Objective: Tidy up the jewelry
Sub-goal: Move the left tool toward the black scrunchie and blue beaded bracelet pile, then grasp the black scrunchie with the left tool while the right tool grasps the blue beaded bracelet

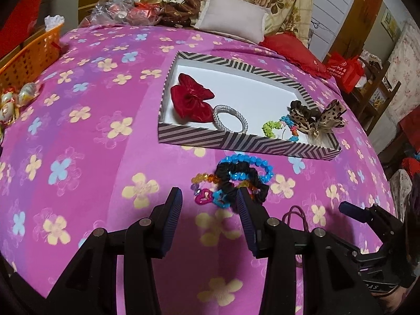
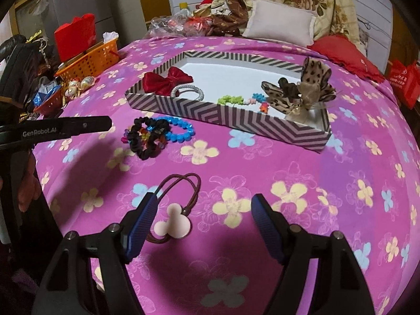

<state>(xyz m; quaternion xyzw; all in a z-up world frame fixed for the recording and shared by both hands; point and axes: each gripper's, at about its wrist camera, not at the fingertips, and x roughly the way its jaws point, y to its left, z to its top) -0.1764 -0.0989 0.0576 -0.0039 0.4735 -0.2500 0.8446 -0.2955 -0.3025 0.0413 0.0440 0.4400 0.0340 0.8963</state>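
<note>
A striped box (image 1: 236, 144) (image 2: 199, 113) on the pink bed holds a red bow (image 1: 190, 99) (image 2: 168, 80), a silver bracelet (image 1: 231, 122) (image 2: 187, 92), a bead string (image 1: 278, 128) (image 2: 236, 99) and a leopard bow (image 1: 320, 120) (image 2: 302, 92). In front lies a pile: blue bead bracelet (image 1: 252, 166) (image 2: 181, 130), black scrunchie (image 1: 236, 178) (image 2: 147, 141), coloured beads. My left gripper (image 1: 208, 197) is open, just before the pile. My right gripper (image 2: 204, 204) is open over a brown hair tie with a pink mouse charm (image 2: 174, 223).
An orange basket (image 1: 31, 52) (image 2: 92, 60) stands at the bed's left edge beside small ornaments (image 1: 15, 99). A white pillow (image 1: 233, 18) (image 2: 281, 21), a red cushion (image 2: 344, 52) and clutter lie at the far end.
</note>
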